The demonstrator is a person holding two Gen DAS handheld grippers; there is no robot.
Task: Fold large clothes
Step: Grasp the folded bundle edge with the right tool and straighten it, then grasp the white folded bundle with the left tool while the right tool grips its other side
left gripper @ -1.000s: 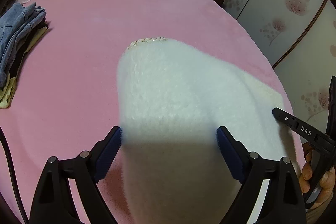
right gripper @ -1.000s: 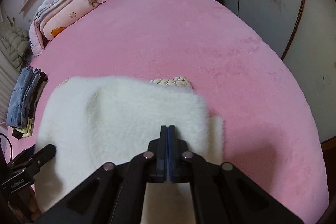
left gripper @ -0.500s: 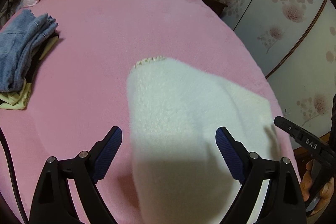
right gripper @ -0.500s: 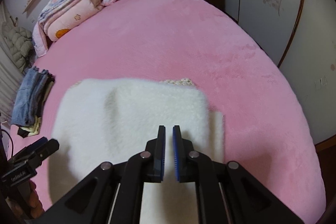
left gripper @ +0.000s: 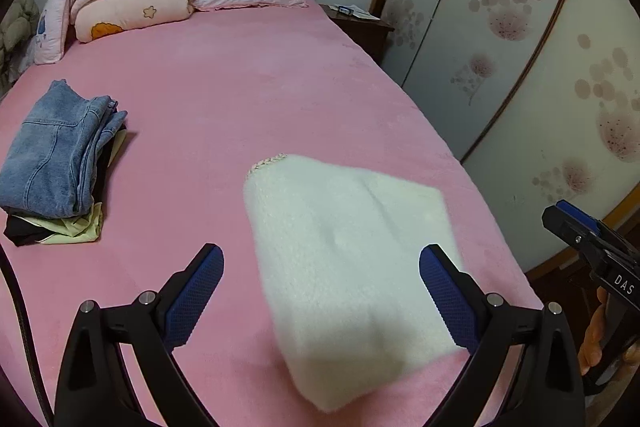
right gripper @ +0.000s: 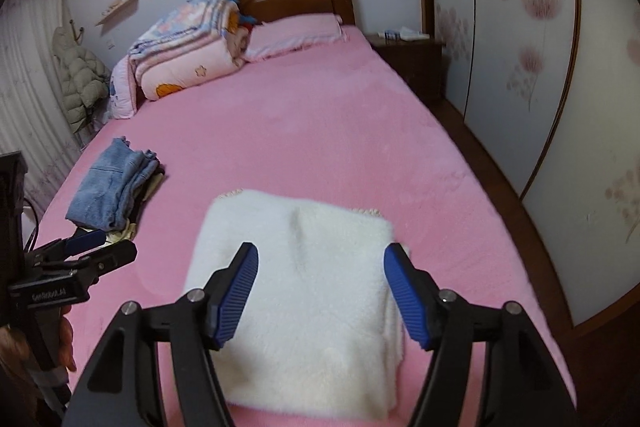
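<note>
Both grippers hung above the folded white fleece garment (right gripper: 304, 291) on the near end of the pink bed (right gripper: 320, 131), left gripper (left gripper: 320, 291) and right gripper (right gripper: 320, 291) each spread wide, gripping nothing.

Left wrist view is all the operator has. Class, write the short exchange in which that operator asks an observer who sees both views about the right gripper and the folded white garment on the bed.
Operator: I see only the tip of the right gripper at my edge. Is it open?
Observer: Yes. The right gripper is wide open, with nothing held between its fingers.
Operator: I see braided trim only at the far left corner of the white garment. Is there any elsewhere?
Observer: Yes. On the white garment, a second bit of braided trim peeks out at the far right corner.
</note>
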